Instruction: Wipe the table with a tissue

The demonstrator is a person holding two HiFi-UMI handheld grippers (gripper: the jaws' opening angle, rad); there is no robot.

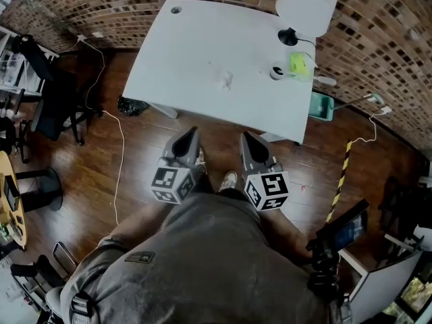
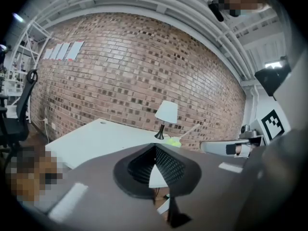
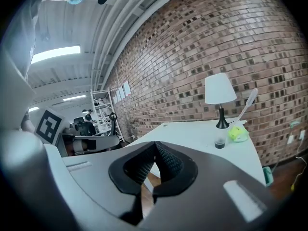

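A white table (image 1: 196,52) stands ahead of me on the wooden floor, against a brick wall. A small crumpled white tissue (image 1: 226,81) lies near its middle. My left gripper (image 1: 194,133) and right gripper (image 1: 244,136) are side by side above the floor, short of the table's near edge, and both point at it. In the left gripper view the left gripper (image 2: 155,148) has its jaws shut with nothing between them. The right gripper (image 3: 155,143) is also shut and empty. The tissue does not show in either gripper view.
A white lamp (image 1: 305,5), a small cup (image 1: 277,71) and a yellow-green object (image 1: 299,65) stand at the table's far right. A black office chair (image 1: 54,100) and floor cables (image 1: 120,147) are at the left. A green bin (image 1: 321,105) and a striped pole (image 1: 339,181) are at the right.
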